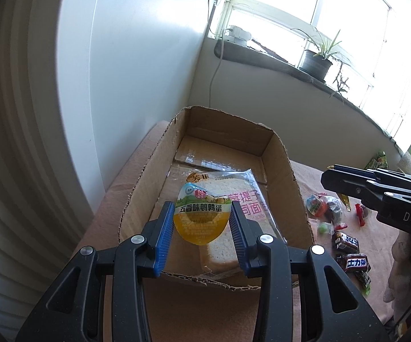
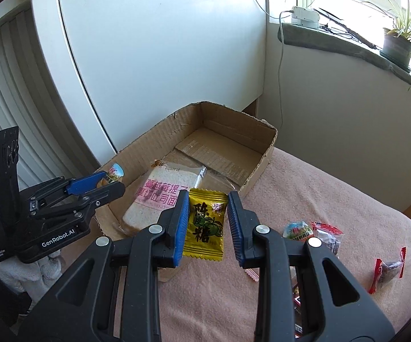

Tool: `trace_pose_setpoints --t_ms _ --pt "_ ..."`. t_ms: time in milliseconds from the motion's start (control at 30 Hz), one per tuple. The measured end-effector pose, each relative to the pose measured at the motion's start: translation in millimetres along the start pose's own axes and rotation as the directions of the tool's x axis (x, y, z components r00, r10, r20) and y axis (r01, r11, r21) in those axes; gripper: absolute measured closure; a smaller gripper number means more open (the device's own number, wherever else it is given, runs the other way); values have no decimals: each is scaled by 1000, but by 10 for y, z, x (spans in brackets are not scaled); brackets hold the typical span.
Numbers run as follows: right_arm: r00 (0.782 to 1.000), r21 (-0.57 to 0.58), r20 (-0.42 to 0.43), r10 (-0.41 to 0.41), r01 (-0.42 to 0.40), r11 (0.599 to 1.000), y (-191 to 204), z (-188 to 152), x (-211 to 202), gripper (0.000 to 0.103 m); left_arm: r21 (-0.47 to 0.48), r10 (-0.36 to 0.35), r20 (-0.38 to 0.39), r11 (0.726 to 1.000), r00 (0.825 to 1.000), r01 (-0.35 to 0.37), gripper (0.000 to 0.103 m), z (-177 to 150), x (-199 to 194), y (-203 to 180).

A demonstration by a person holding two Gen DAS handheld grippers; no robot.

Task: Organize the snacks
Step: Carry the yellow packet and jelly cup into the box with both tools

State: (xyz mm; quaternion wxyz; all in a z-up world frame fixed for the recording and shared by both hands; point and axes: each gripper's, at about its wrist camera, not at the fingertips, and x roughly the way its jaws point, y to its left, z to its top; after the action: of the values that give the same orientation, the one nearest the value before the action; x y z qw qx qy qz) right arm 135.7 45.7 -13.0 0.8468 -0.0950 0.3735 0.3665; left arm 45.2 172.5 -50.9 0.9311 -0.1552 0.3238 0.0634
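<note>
Above the near end of an open cardboard box [image 1: 288,171], the left gripper [image 1: 202,222] clamps a small quail-egg packet [image 1: 201,216] between its blue pads; a wrapped bread slice [image 1: 234,196] lies on the box floor beneath. To the right, over a pink blanket [image 2: 333,188], the right gripper [image 2: 208,225] pinches a yellow candy packet [image 2: 205,225] beside the box's near corner. Loose wrapped sweets [image 2: 388,270] lie scattered at far right on the blanket.

A pink blanket [image 2: 305,188] covers the surface. On it stands an open cardboard box [image 2: 265,154]. Right of the box, loose wrapped snacks [image 2: 319,233] lie scattered on the blanket, among them a red-edged packet [image 2: 388,270].
</note>
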Motion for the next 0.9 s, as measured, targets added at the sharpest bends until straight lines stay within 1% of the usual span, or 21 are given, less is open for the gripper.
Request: trace_pose_setpoints --t_ms 267,433,567,600,633,667,733,900 --pt "999 -32 -37 12 -13 999 175 103 318 75 -1 1 -3 1000 1000 -1 66 10 12 2" --pt "999 -38 -48 24 -26 999 237 129 401 75 -2 1 -3 1000 1000 -1 65 15 10 -3" --pt "999 -40 -41 22 -23 999 257 150 418 74 -5 5 2 1000 1000 -5 65 20 3 2" --pt "999 -37 -40 22 -23 999 255 154 419 72 -5 6 1 1000 1000 -6 65 20 3 3" --pt "999 -34 -37 23 -24 999 252 159 419 60 -4 7 -1 1000 1000 -7 64 18 4 0" --pt "999 -29 -31 26 -27 999 246 162 410 44 -3 9 -2 1000 1000 -9 63 15 6 0" --pt "1000 -20 -14 28 -29 999 227 174 383 33 -5 16 4 1000 1000 -16 50 21 -3 -1" --pt "1000 -7 2 18 -18 1000 181 181 301 32 -9 21 14 1000 1000 -21 48 22 -46 0"
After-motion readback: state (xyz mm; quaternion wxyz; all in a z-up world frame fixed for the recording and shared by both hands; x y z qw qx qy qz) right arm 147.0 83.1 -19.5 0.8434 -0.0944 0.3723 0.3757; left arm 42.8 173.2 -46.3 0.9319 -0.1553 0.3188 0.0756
